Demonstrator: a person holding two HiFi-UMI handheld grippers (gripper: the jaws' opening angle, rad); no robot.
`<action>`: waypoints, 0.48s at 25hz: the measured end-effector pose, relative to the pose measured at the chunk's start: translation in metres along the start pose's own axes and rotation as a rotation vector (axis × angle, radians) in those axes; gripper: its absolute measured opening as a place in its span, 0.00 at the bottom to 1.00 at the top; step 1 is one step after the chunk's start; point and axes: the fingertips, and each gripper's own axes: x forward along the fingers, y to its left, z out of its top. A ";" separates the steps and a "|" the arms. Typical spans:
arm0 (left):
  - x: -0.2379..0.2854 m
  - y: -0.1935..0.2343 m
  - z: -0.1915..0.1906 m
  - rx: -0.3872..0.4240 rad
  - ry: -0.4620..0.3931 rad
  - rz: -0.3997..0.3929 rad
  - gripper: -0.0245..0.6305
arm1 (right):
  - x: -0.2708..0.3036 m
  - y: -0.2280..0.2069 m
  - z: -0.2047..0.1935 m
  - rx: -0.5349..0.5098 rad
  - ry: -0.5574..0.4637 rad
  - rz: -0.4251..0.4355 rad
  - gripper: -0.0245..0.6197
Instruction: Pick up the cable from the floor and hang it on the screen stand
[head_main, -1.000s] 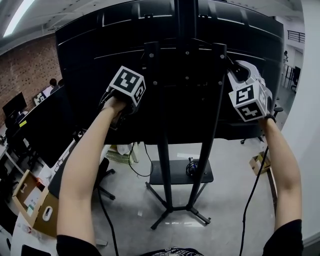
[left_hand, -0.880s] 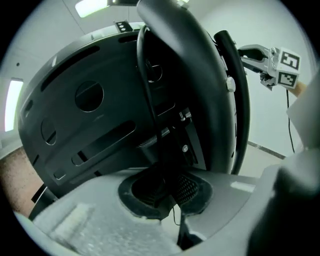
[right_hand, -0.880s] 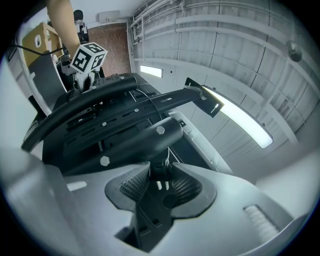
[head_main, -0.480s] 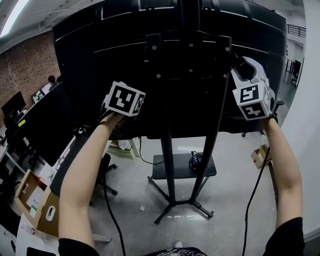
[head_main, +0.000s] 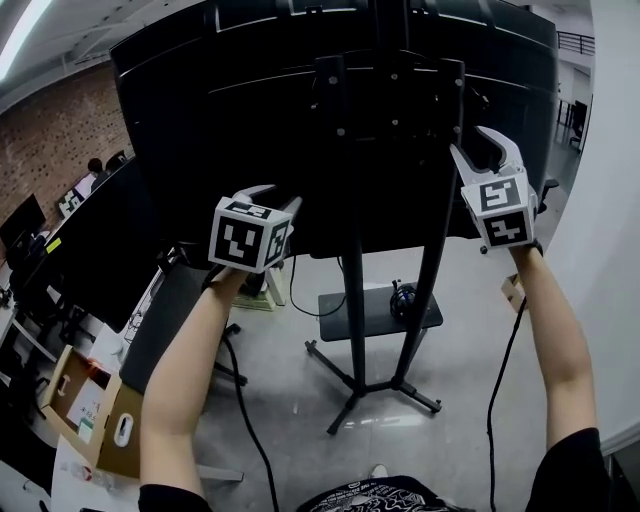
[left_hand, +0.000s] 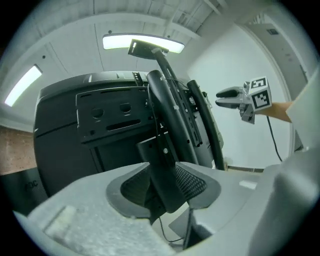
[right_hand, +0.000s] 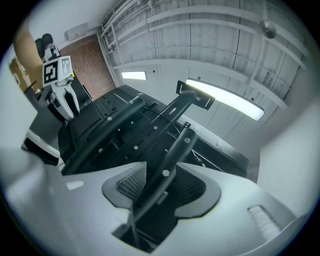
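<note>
1. The step looks like letting go. The left gripper (head_main: 272, 196) and right gripper (head_main: 466, 140) have just been opening; their fingers are wide and grip nothing, with the screen stand (head_main: 352, 250) beyond them.
2. Next, both should back away without snagging.
3. The cable (head_main: 470, 95) is barely visible. It seems to run crosswise atop the stand, ahead of the right fingers.

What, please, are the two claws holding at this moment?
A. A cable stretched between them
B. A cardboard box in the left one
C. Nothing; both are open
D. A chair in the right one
C: each gripper view shows its jaws wide apart and gripping nothing. The left claw and right claw have just been opening, and only the screen stand is seen beyond them.
</note>
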 end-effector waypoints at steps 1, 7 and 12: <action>-0.006 -0.004 -0.003 -0.038 -0.027 -0.019 0.29 | -0.008 0.012 0.004 0.022 -0.004 0.009 0.32; -0.046 -0.042 -0.026 -0.182 -0.164 -0.118 0.29 | -0.074 0.100 0.016 0.204 -0.016 0.086 0.26; -0.075 -0.085 -0.040 -0.196 -0.217 -0.182 0.27 | -0.126 0.160 0.011 0.367 0.007 0.130 0.20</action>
